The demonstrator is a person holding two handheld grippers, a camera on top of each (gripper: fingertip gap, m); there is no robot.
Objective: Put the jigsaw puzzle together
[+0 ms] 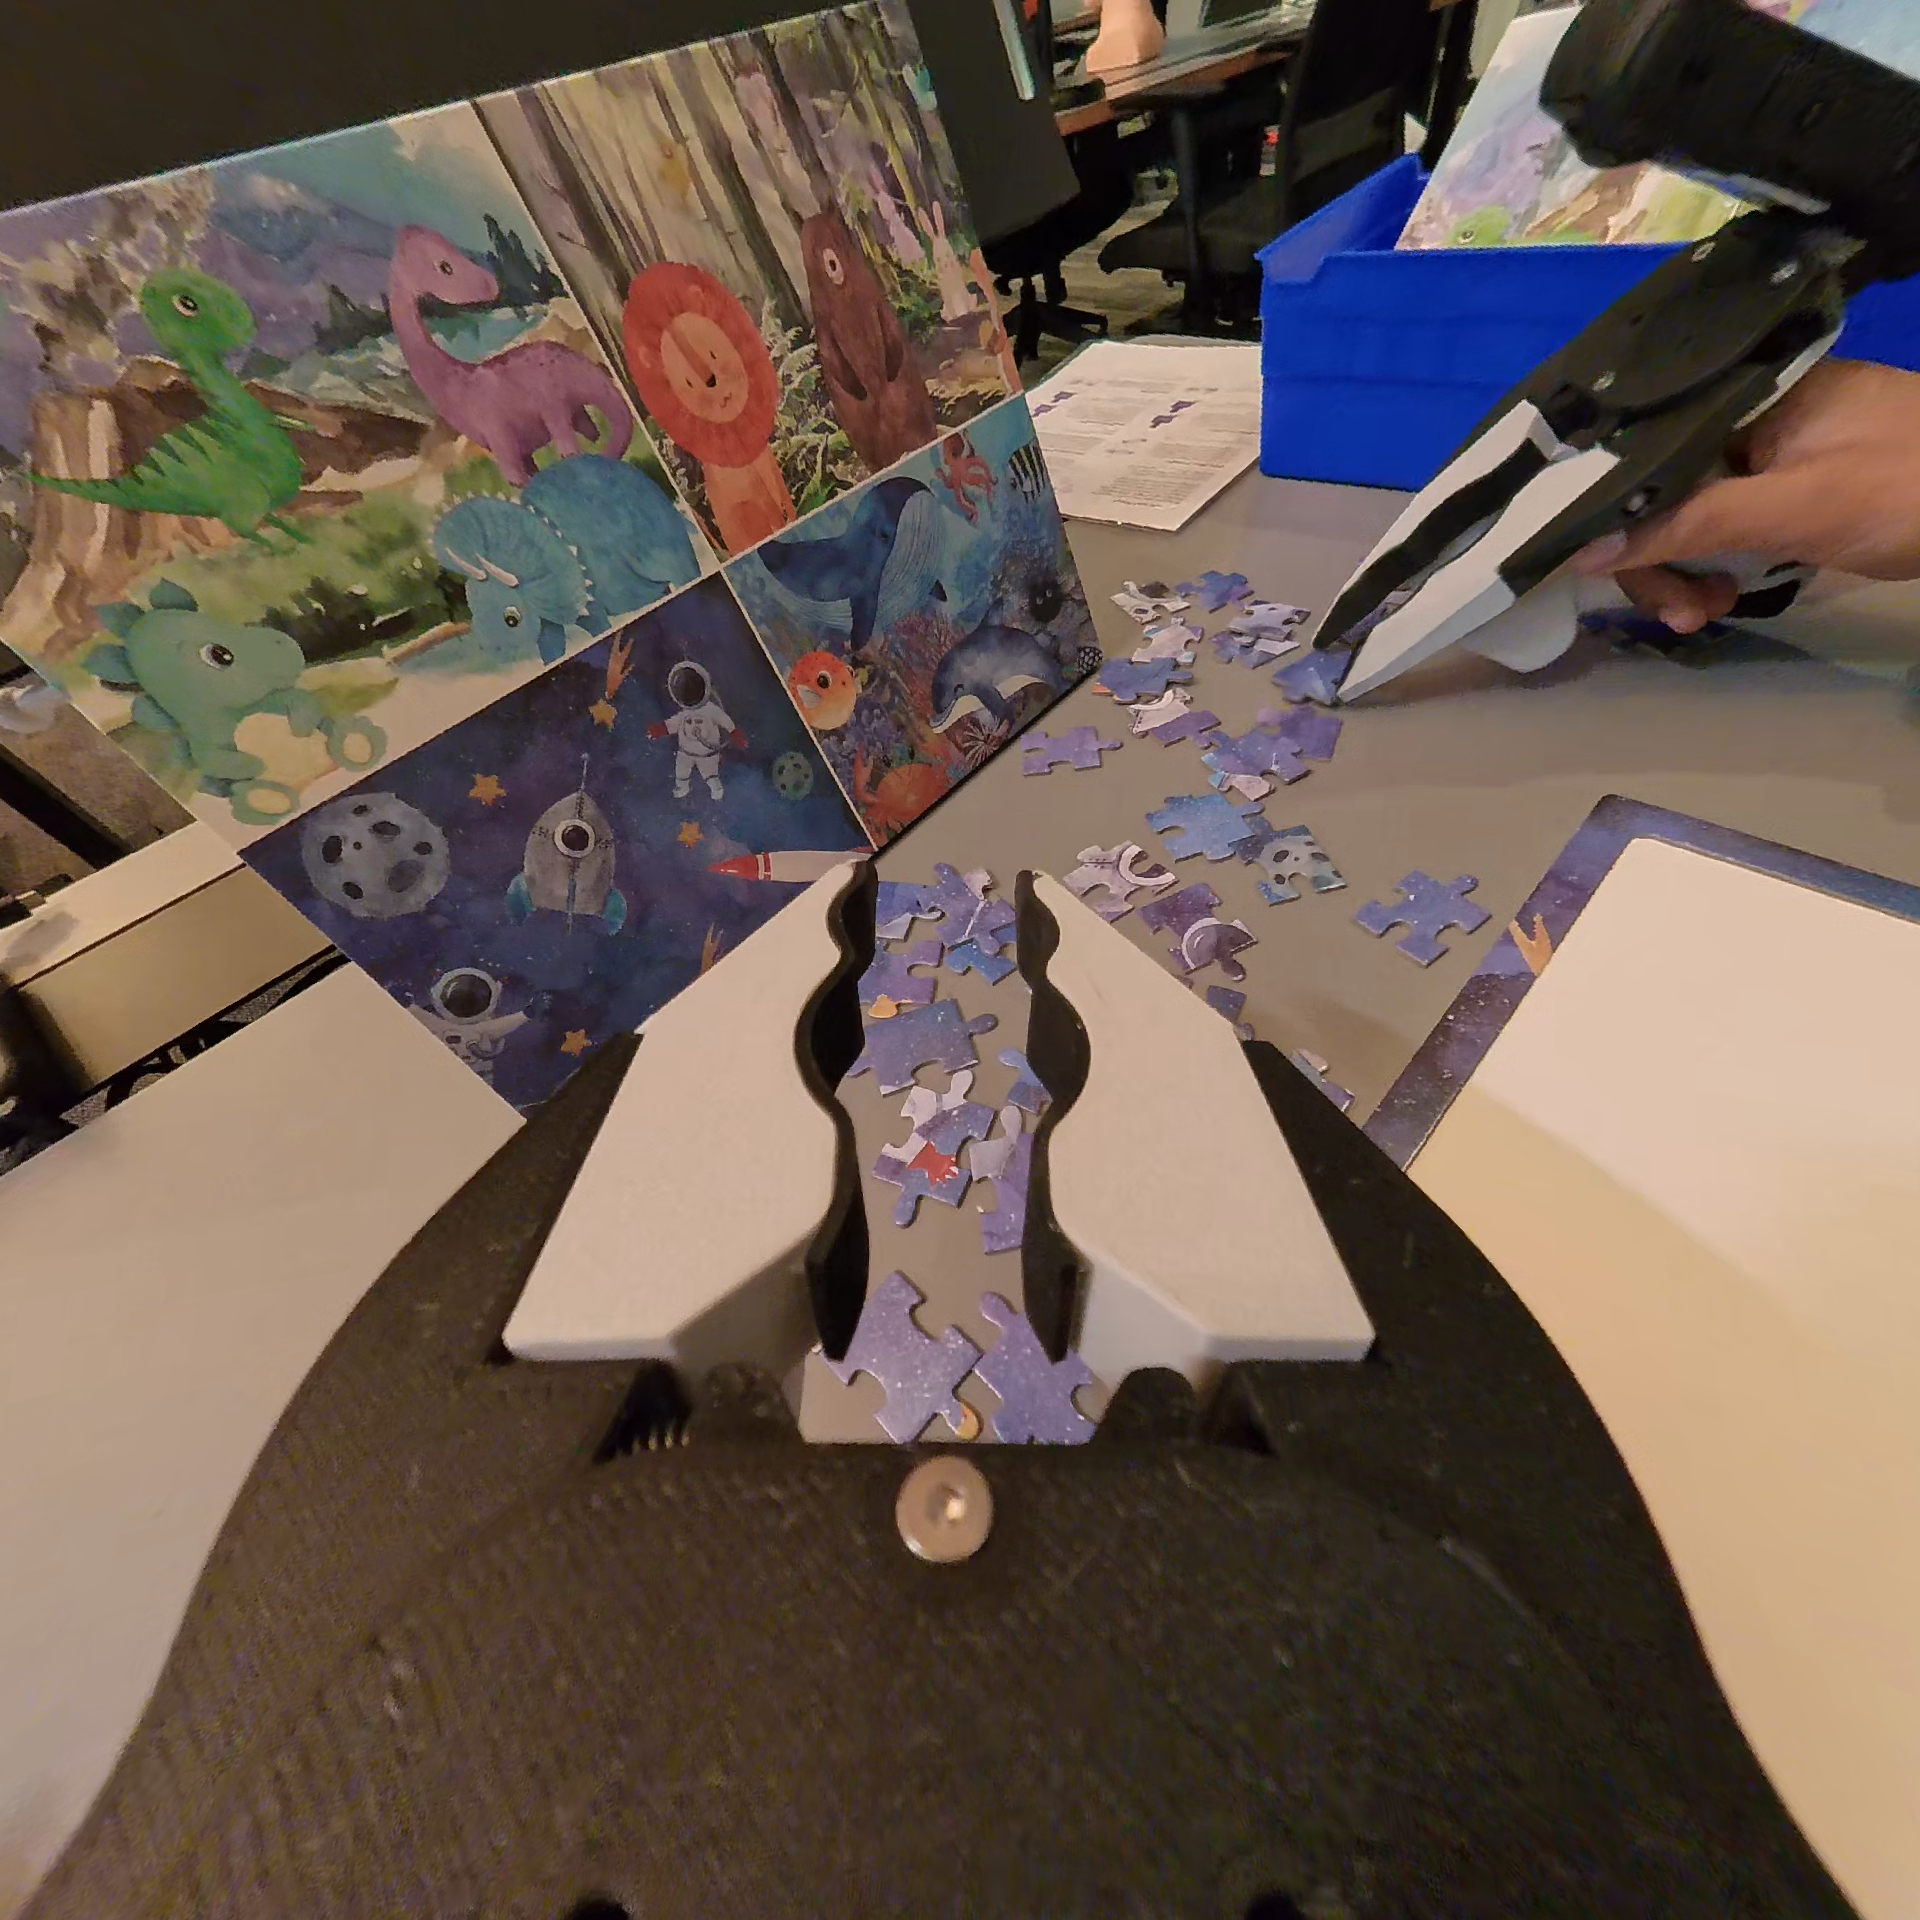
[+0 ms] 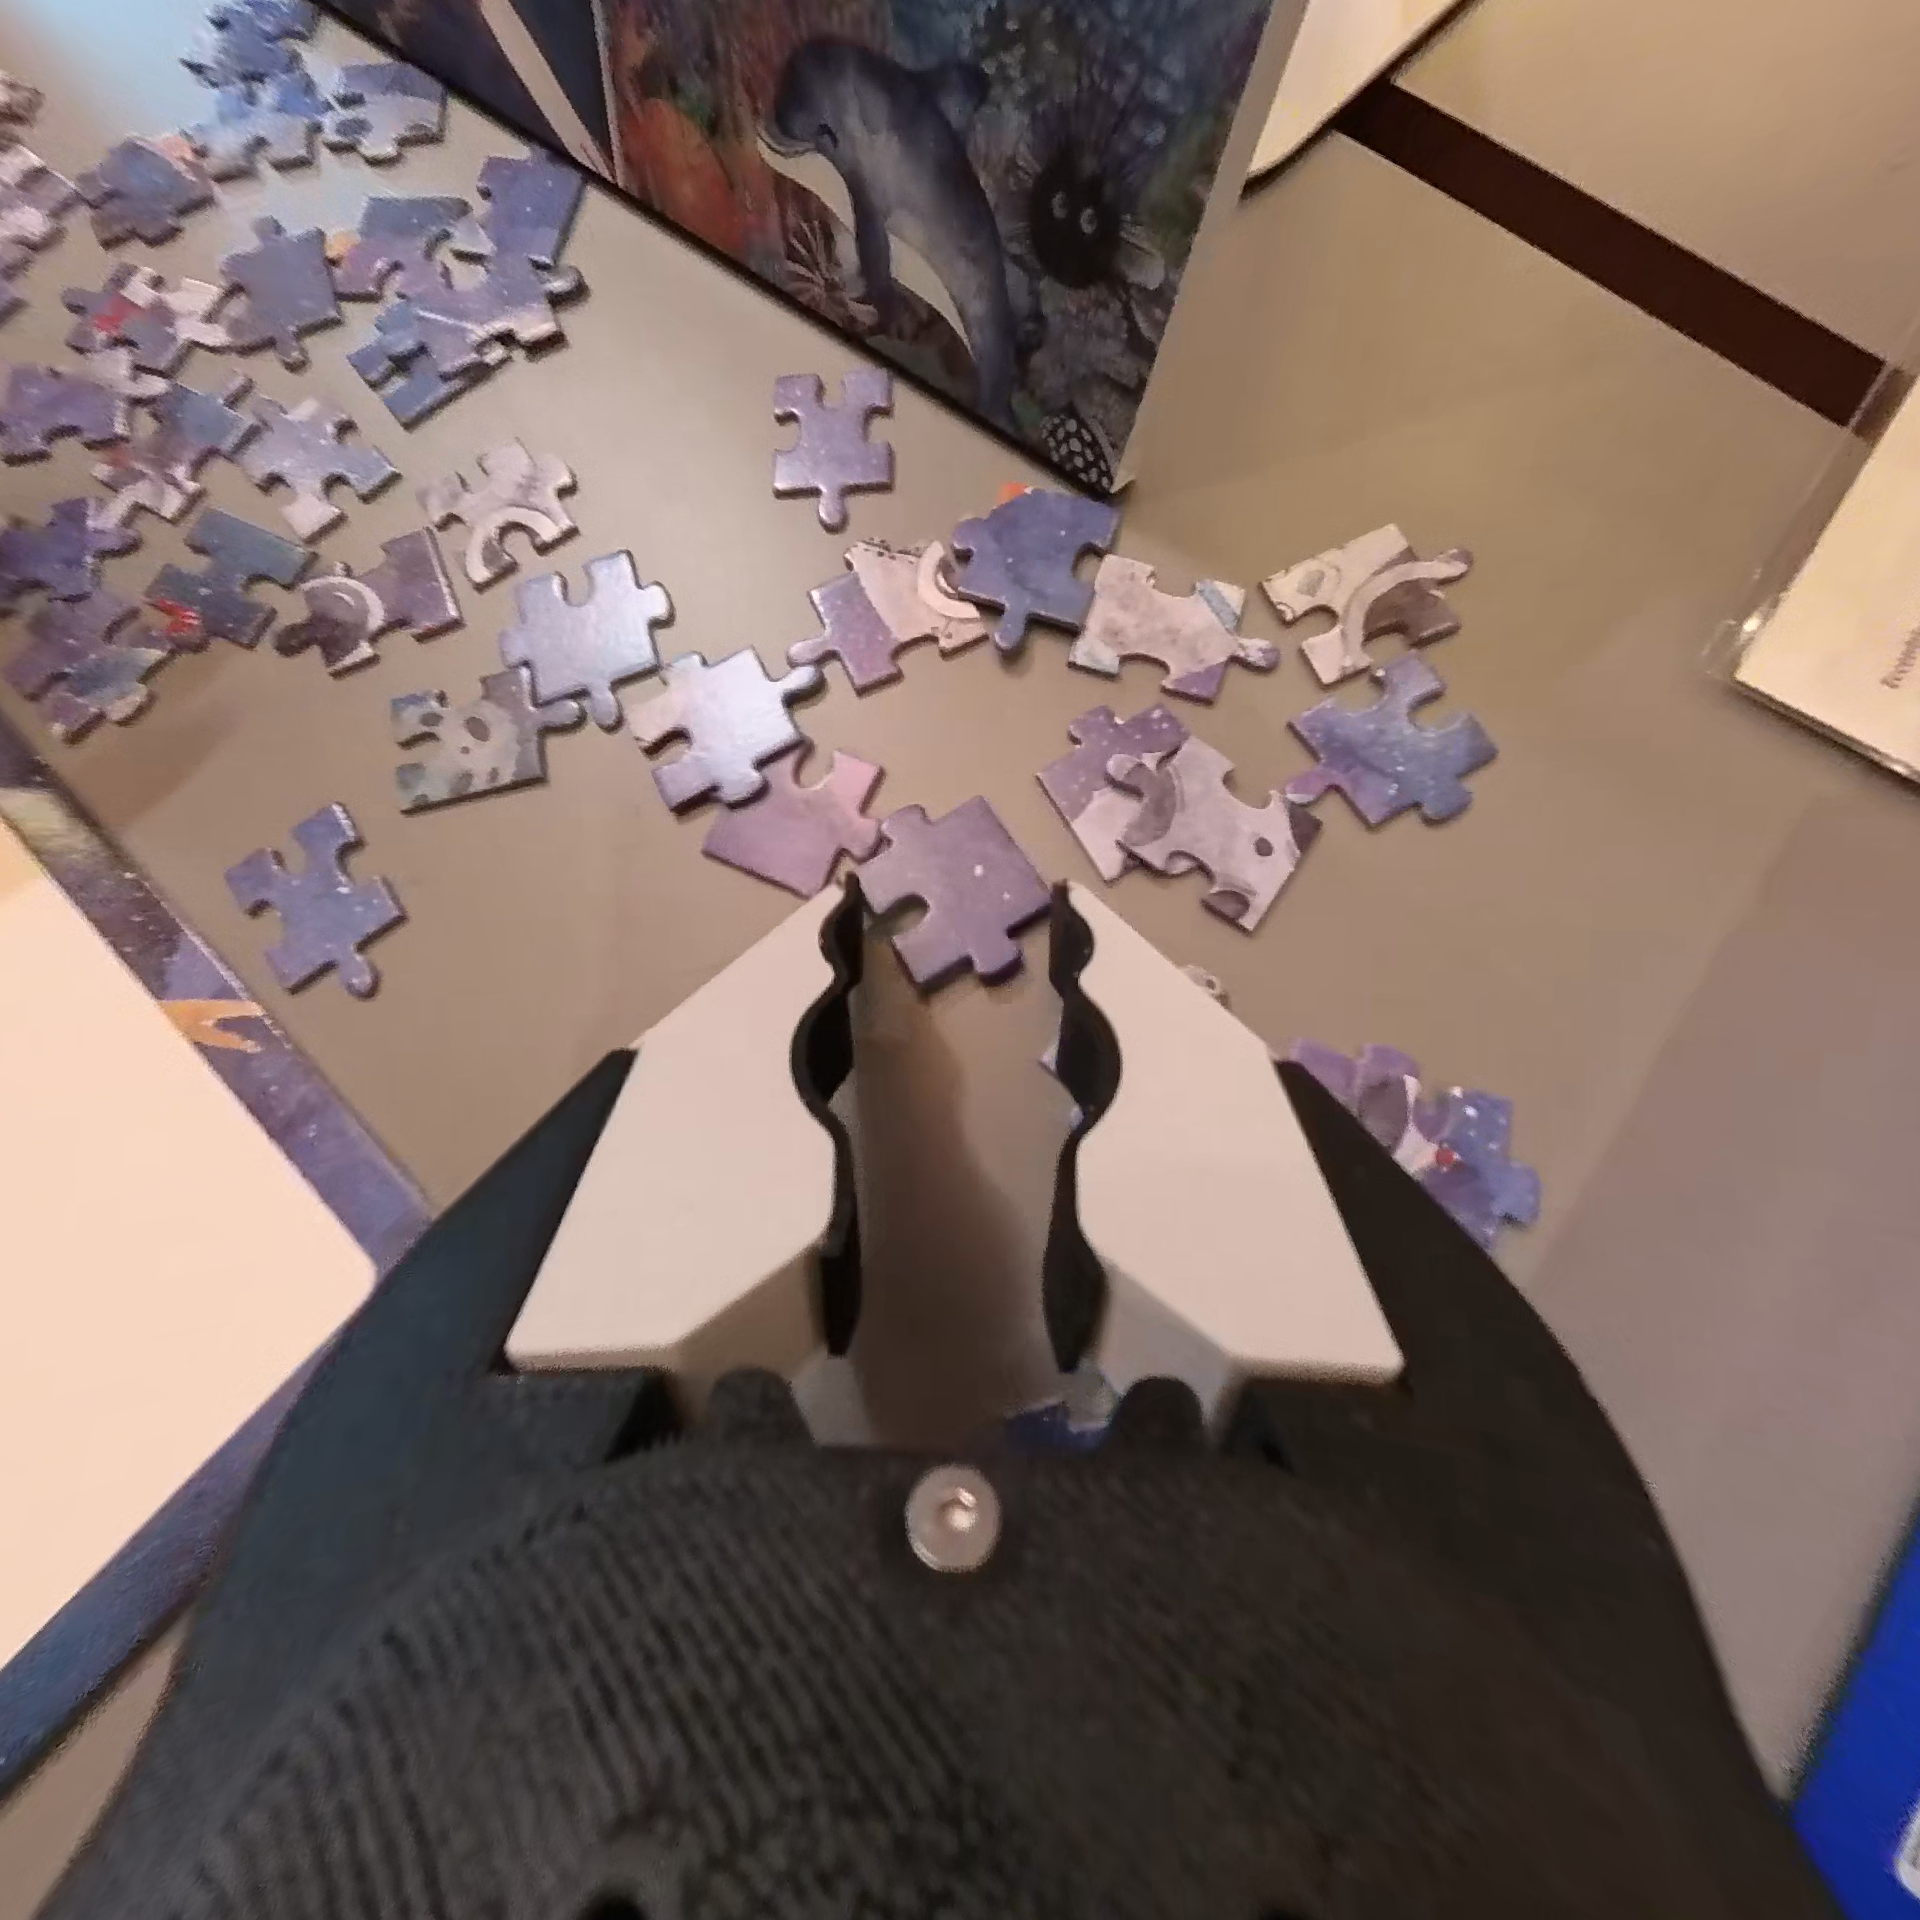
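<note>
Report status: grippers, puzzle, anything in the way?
Left gripper open, empty. Right gripper open around purple piece on table. Puzzle frame empty. Nothing blocking.

My left gripper's (image 1: 943, 883) fingers hide parts of the loose puzzle pieces (image 1: 925, 1049) beneath them. The puzzle tray (image 1: 1455, 1039) runs off the right edge. In the right wrist view, the far pieces (image 2: 125, 208) blur, and I can't tell whether the purple piece (image 2: 961, 894) between the jaws is pinched.

Grey table (image 1: 1475, 748), black office chairs (image 1: 1340, 114) and desks (image 1: 1164, 83) behind, dim room.
</note>
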